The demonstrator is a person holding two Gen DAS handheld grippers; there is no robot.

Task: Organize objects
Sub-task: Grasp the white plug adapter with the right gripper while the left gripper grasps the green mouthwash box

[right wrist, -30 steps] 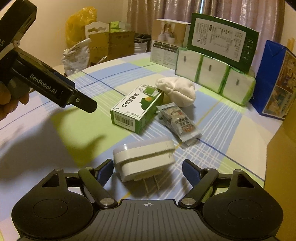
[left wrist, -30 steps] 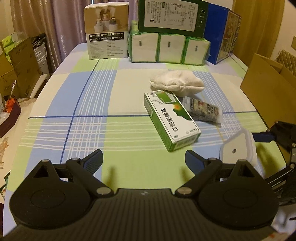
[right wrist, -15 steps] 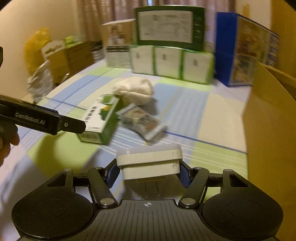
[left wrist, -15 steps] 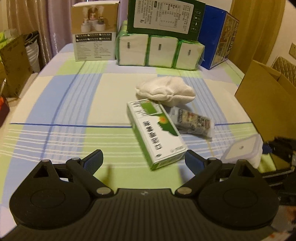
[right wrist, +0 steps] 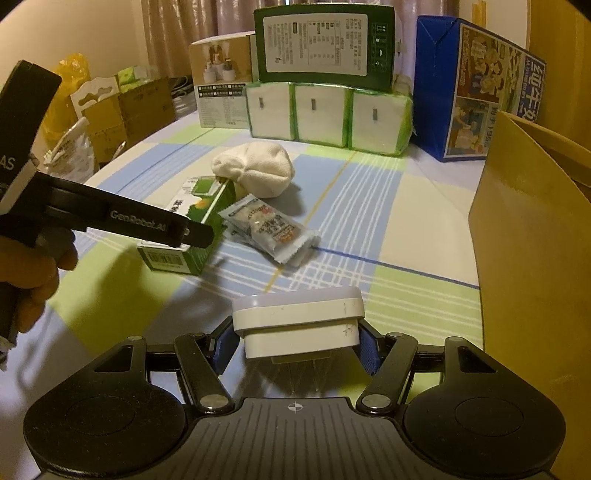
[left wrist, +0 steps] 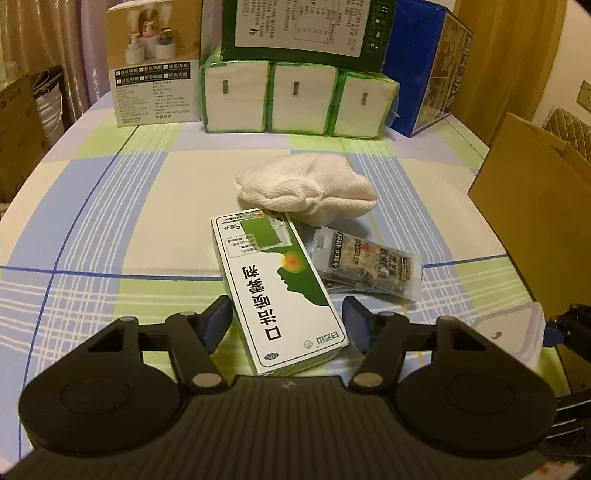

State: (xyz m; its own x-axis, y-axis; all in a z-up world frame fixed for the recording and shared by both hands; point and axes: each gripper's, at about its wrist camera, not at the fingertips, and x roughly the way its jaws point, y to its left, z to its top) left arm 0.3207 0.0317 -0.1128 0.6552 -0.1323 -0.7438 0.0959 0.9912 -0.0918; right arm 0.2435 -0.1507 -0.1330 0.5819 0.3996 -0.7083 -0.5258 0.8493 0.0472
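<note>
A green-and-white medicine box (left wrist: 280,291) lies on the checked tablecloth, and my left gripper (left wrist: 287,325) is shut on its near end, fingers against both long sides. The right wrist view shows that left gripper (right wrist: 192,234) over the same box (right wrist: 207,206). My right gripper (right wrist: 295,349) is shut on a white plug adapter (right wrist: 299,321) held above the cloth; the adapter (left wrist: 513,332) also shows at the right edge of the left wrist view. A clear snack packet (left wrist: 369,266) and a bunched white cloth (left wrist: 306,192) lie just beyond the box.
An open cardboard box (right wrist: 535,258) stands close on the right. Across the back sit three tissue packs (left wrist: 295,99), a dark green carton (left wrist: 306,29), a beige product box (left wrist: 153,70) and a blue box (left wrist: 428,66). A hand (right wrist: 33,280) holds the left gripper.
My left gripper moved forward over the medicine box and its fingers narrowed onto it. The right gripper closed on the plug adapter, lifted it and turned toward the cardboard box.
</note>
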